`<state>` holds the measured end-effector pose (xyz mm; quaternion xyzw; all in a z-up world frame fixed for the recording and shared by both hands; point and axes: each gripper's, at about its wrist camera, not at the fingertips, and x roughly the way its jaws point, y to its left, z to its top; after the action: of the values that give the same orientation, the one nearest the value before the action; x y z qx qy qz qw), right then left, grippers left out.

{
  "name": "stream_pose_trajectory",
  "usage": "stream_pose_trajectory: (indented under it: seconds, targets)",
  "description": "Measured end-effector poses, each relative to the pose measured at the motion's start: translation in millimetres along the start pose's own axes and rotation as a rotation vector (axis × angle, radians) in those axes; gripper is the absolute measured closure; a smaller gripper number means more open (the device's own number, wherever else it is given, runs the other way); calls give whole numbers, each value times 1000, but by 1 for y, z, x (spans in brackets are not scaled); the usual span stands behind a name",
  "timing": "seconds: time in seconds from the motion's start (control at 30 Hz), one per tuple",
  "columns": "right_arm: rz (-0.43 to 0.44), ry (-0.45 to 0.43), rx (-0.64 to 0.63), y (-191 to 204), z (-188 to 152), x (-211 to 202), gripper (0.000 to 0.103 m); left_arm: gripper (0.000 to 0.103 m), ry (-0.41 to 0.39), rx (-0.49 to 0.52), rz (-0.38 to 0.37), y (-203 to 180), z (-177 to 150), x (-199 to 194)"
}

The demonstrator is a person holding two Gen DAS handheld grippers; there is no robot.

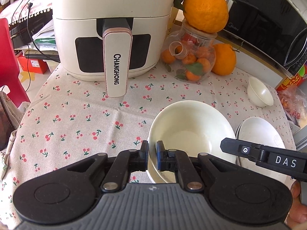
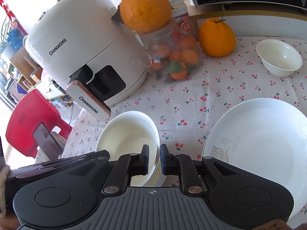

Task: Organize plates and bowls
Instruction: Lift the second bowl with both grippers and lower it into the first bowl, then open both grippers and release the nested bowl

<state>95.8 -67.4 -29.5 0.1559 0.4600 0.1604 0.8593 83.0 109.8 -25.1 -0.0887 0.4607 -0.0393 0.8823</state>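
A large white bowl [image 1: 191,130] sits over the cherry-print tablecloth [image 1: 76,118], and both grippers hold it. My left gripper [image 1: 152,153] is shut on its left rim, one pad inside the wall and one outside. My right gripper [image 2: 155,159] is shut on the opposite rim of the same bowl [image 2: 128,134]; one of its fingers [image 1: 239,149] shows at the bowl's right side. Whether the bowl rests on the cloth is unclear. A stack of white plates [image 2: 259,143] lies just right of the bowl. A small white bowl [image 2: 278,57] stands farther back on the right.
A white air fryer [image 1: 115,38] with its handle jutting forward stands at the back left. A glass jar of oranges [image 1: 191,61] and a loose orange [image 1: 224,59] stand beside it, a microwave [image 1: 268,19] behind. A red chair [image 2: 28,124] stands off the table's left edge.
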Motion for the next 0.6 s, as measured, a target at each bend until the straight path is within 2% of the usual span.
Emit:
stream_pose_trajectory:
  seconds: [0.3,0.6]
  targets:
    - [-34,23,-70,9,-8,6,89,95,6,42,38,-1,-3,2]
    - [-46,27,-82,9,-9,8,89,94,27,65,39,-3,-6,6]
